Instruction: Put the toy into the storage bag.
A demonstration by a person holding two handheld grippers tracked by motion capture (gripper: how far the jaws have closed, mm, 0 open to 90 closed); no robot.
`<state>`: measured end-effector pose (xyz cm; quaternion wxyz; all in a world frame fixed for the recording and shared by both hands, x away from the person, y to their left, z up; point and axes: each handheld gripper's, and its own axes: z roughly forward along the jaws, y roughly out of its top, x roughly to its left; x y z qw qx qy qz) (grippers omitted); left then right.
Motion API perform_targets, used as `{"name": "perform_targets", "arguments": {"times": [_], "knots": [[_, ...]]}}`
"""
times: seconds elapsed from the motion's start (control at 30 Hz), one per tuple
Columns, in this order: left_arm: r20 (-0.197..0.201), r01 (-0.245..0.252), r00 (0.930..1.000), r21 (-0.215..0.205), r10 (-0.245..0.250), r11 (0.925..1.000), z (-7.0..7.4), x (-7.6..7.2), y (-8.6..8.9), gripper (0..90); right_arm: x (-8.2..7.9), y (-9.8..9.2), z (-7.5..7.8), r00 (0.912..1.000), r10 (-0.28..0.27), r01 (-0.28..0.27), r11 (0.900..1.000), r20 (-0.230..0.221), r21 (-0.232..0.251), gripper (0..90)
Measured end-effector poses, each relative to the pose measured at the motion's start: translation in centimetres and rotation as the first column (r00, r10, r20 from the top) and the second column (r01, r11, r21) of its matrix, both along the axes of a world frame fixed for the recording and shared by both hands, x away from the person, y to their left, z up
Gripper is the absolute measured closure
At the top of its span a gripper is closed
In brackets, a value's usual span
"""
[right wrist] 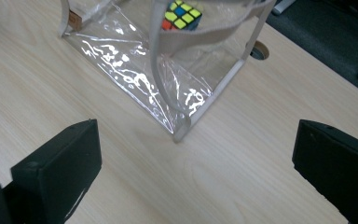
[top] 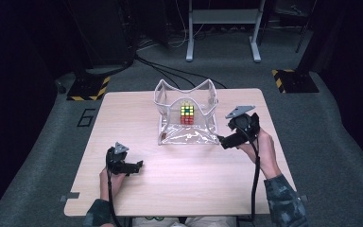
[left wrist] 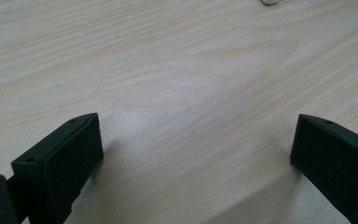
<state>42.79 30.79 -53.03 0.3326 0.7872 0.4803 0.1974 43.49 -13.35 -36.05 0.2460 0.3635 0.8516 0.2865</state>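
The clear bag [top: 186, 116] stands upright in the middle of the far half of the counter [top: 179, 175], with the puzzle cube [top: 187, 114] resting inside it on the bottom. The bag is thin, floppy plastic with loose straps, so the likeliest trouble is that a push on its corner slides or folds it rather than giving a firm hold, and a tip would send the cube rolling out. Its shiny wall may also slip from the jaws if only a little is pinched. The right hand-held gripper [top: 223, 140] sits just beside the bag's near right corner, jaws spread wide and empty; in the right gripper view that corner [right wrist: 181, 135] lies ahead, between the two jaws but apart from them. The left hand-held gripper [top: 139, 165] hovers low over bare wood well apart from the bag, near the person's edge, its jaws also spread with nothing between them
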Motion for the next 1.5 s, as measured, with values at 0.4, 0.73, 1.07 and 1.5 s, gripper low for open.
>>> {"name": "perform_targets", "arguments": {"times": [0.4, 0.73, 1.07, 1.5], "knots": [[0.000, 0.000, 1.0000, 0.000, 0.000, 1.0000, 0.0, 0.0, 0.0, 2.0, -2.2, -3.2, -4.1, 0.9931, -0.114, 0.115, 0.993, -0.027, 0.038, 1.2], [0.000, 0.000, 1.0000, 0.001, 0.000, 1.0000, 0.0, 0.0, 0.0, 2.0, -3.2, -5.2, -8.1, 0.9784, -0.190, 0.193, 0.981, -0.081, 0.031, 1.7], [0.001, 0.001, 1.0000, 0.004, -0.001, 1.0000, 0.0, 0.0, 0.0, 2.0, -3.9, -6.7, -13.3, 0.9583, -0.239, 0.252, 0.965, -0.156, 0.068, 2.7], [0.003, -0.001, 1.0000, 0.001, 0.001, 1.0000, 0.0, 0.0, 0.0, 2.1, -5.3, -8.5, -16.8, 0.9472, -0.305, 0.319, 0.930, -0.098, 0.185, 0.7]]}}
